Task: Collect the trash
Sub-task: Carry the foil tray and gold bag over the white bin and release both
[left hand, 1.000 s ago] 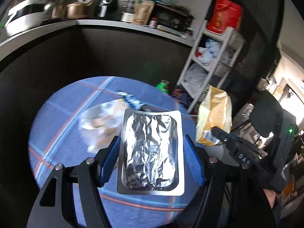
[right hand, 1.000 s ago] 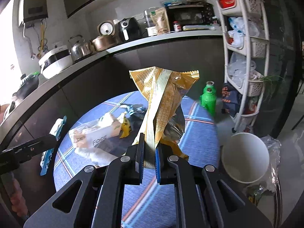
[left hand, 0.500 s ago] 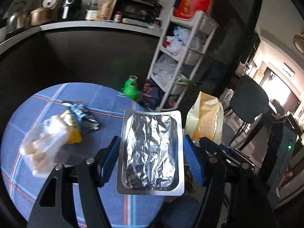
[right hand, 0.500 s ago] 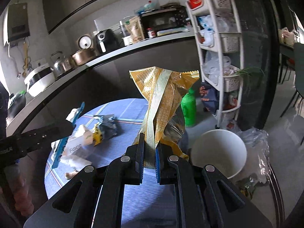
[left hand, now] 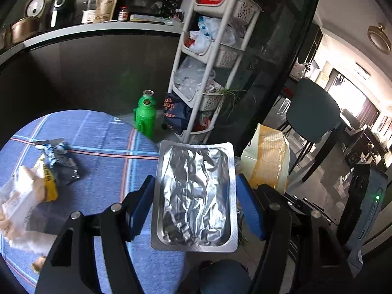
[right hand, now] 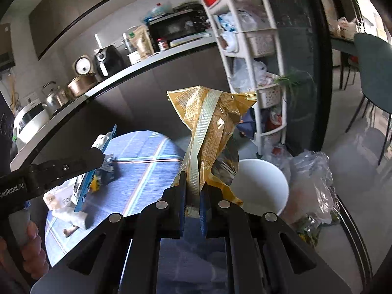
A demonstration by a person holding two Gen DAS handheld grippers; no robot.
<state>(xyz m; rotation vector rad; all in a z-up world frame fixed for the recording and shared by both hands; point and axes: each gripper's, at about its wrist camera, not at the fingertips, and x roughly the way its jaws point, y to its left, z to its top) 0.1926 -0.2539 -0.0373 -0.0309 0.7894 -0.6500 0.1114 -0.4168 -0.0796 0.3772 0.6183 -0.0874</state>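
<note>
My left gripper [left hand: 194, 203] is shut on a silver foil tray [left hand: 194, 196], held level over the right edge of the round blue checked table [left hand: 103, 142]. My right gripper [right hand: 192, 196] is shut on a crumpled gold snack bag [right hand: 210, 132], held upright beside a white bin [right hand: 259, 186] on the floor; the bag also shows in the left wrist view [left hand: 269, 159]. More wrappers lie on the table: a dark blue one [left hand: 62, 161], a yellow one [left hand: 49, 178] and a clear plastic bag [left hand: 19, 201]. The left gripper shows in the right wrist view [right hand: 95, 161].
A green bottle [left hand: 145, 115] stands on the floor by a white tiered rack [left hand: 208, 56]. A clear plastic bag [right hand: 311, 186] sits right of the bin. A dark counter with appliances [right hand: 107, 61] runs behind. A teal chair [left hand: 313, 112] stands to the right.
Both grippers have swung right, off the table's middle toward its right edge. The white bin has come closer under the gold bag. Both grips are unchanged.
</note>
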